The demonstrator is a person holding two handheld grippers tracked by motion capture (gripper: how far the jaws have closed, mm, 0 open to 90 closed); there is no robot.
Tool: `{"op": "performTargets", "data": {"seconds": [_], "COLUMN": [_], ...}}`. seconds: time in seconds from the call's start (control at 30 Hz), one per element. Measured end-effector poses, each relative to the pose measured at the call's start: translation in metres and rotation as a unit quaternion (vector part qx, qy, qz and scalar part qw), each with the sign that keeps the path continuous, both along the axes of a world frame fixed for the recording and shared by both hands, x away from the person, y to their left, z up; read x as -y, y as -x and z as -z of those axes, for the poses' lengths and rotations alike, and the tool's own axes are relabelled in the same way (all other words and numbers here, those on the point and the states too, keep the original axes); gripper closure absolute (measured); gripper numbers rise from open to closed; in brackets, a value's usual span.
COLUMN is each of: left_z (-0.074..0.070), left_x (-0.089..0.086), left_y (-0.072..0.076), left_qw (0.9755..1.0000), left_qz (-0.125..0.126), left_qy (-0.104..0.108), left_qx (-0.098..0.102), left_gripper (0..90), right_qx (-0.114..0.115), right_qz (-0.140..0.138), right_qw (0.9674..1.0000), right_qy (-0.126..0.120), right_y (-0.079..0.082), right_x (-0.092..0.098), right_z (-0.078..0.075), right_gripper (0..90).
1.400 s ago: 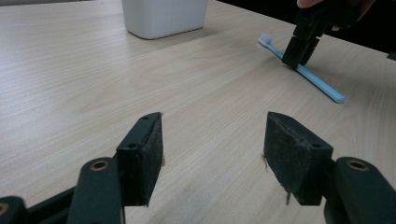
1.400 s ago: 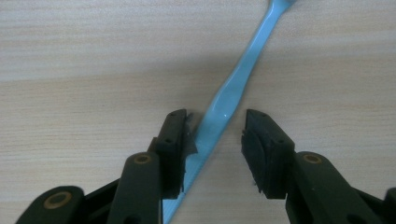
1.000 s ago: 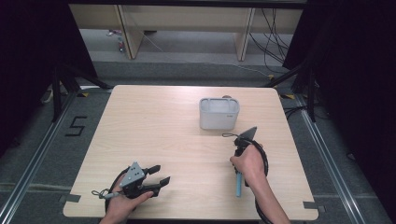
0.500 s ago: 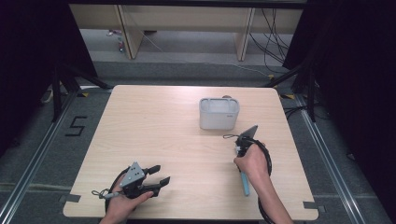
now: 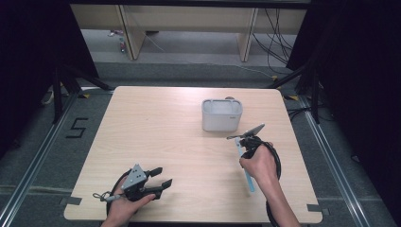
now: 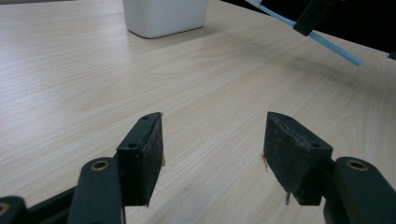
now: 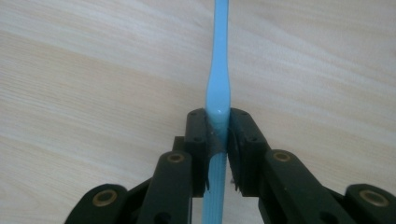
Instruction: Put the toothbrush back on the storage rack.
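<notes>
Blue stick (image 7: 218, 88): a slim light-blue plastic handle, flat and ribbed at the lower end, narrowing above the pads; it was clamped in the right tool and ran up and away over the wood in the right gripper view; from the high view it (image 5: 248, 176) showed under the right hand, slanting toward the near edge of the worktop; in the left gripper view it (image 6: 327, 45) crossed the upper right corner, raised above the wood
Right tool (image 5: 245, 143): clenched on the blue stick, jaws pressed against both its sides; held in the right hand (image 5: 259, 163) just in front of the container, on the right half of the worktop
White container (image 5: 222, 114): an open-topped white box with rounded corners, standing upright on the far right part of the worktop, apart from the right tool; its base (image 6: 165, 16) showed at the top of the left gripper view
Left tool (image 5: 160, 178): released, jaws spread wide with bare wood between the pads (image 6: 151, 156); held low by the left hand (image 5: 125, 206) at the near left corner, well apart from the container
Worktop (image 5: 156, 127): pale wood-grain board with rounded corners
Floor (image 5: 75, 127): grey, marked with a black "5" left of the worktop
</notes>
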State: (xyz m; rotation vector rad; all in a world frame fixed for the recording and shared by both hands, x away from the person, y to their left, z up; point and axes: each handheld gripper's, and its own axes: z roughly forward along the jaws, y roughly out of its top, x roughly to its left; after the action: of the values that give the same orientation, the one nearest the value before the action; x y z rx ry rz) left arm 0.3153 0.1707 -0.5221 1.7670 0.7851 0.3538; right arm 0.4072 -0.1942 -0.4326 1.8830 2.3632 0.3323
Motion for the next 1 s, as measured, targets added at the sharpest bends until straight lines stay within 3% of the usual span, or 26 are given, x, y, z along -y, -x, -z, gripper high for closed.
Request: {"op": "performTargets", "data": {"seconds": [0.03,0.1,0.13,0.2,0.23,0.27,0.37,0.4,0.43,0.47,0.5,0.53,0.57,0.63,0.73,0.77,0.8,0.83,0.87,0.9,1.0], "left_z": [0.000,0.000,0.000,0.000,0.000,0.000,0.000,0.000,0.000,0.000,0.000,0.000,0.000,0.000,0.000,0.000,0.000,0.000,0.000,0.000,0.000], "left_x": [0.000,0.000,0.000,0.000,0.000,0.000,0.000,0.000,0.000,-0.001,-0.001,-0.001,-0.001,-0.001,-0.001,-0.001,-0.001,-0.001,-0.001,-0.001,-0.001], "left_y": [0.000,0.000,0.000,0.000,0.000,0.000,0.000,0.000,0.000,0.000,0.000,0.000,0.000,0.000,0.000,0.000,0.000,0.000,0.000,0.000,0.000], "left_qw": [1.0000,1.0000,1.0000,1.0000,1.0000,1.0000,1.0000,1.0000,1.0000,1.0000,1.0000,1.0000,1.0000,1.0000,1.0000,1.0000,1.0000,1.0000,1.0000,1.0000,1.0000], "left_qz": [0.000,0.001,0.001,-0.002,-0.002,-0.002,-0.001,-0.002,-0.002,-0.002,-0.002,-0.002,-0.002,-0.003,-0.003,-0.003,-0.003,-0.003,-0.003,-0.003,-0.004], "left_qy": [0.000,0.002,0.002,-0.002,-0.002,-0.002,0.000,-0.002,-0.002,-0.002,-0.002,-0.002,-0.002,-0.002,-0.001,-0.001,-0.001,-0.001,0.000,0.000,0.001], "left_qx": [0.000,0.001,0.001,-0.001,-0.001,-0.001,-0.001,-0.002,-0.002,-0.002,-0.002,-0.002,-0.002,-0.002,-0.002,-0.002,-0.002,-0.002,-0.002,-0.002,-0.002], "left_gripper": [37.4,37.4,37.4,37.4,37.4,37.4,37.4,37.4,37.3,37.4,37.3,37.3,37.3,37.3,37.3,37.3,37.3,37.3,37.3,37.3,37.3], "right_qx": [0.000,0.031,0.031,0.058,0.058,0.078,0.087,0.111,0.111,0.123,0.123,0.143,0.144,0.172,0.200,0.200,0.218,0.220,0.236,0.234,0.251], "right_qz": [0.000,0.001,0.001,0.000,0.000,0.003,0.004,-0.006,-0.006,0.013,0.013,0.006,0.019,0.002,0.012,0.012,0.003,0.010,0.004,0.004,0.006], "right_qw": [1.0000,0.9993,0.9993,0.9980,0.9980,0.9966,0.9958,0.9933,0.9933,0.9920,0.9920,0.9891,0.9883,0.9845,0.9786,0.9786,0.9749,0.9740,0.9704,0.9706,0.9664], "right_qy": [0.000,-0.018,-0.018,-0.025,-0.025,-0.028,-0.027,-0.032,-0.032,-0.025,-0.025,-0.036,-0.047,-0.035,-0.049,-0.049,-0.046,-0.052,-0.050,-0.054,-0.054], "right_y": [0.000,0.002,0.002,0.002,0.002,0.002,0.002,0.001,0.001,0.002,0.002,0.002,0.004,0.003,0.004,0.004,0.004,0.004,0.003,0.002,0.002], "right_x": [0.000,-0.001,-0.001,0.000,0.000,0.000,0.001,0.003,0.003,0.002,0.002,0.002,0.001,0.005,0.004,0.004,0.006,0.005,0.006,0.007,0.009], "right_z": [0.000,-0.005,-0.005,-0.011,-0.011,-0.013,-0.014,-0.014,-0.014,-0.016,-0.016,-0.016,-0.019,-0.019,-0.025,-0.025,-0.024,-0.027,-0.026,-0.026,-0.028], "right_gripper": [78.8,78.8,78.8,78.9,78.9,78.8,78.9,78.8,78.8,78.9,78.9,78.9,78.9,78.9,78.9,78.9,78.9,78.9,78.9,78.9,78.8]}}
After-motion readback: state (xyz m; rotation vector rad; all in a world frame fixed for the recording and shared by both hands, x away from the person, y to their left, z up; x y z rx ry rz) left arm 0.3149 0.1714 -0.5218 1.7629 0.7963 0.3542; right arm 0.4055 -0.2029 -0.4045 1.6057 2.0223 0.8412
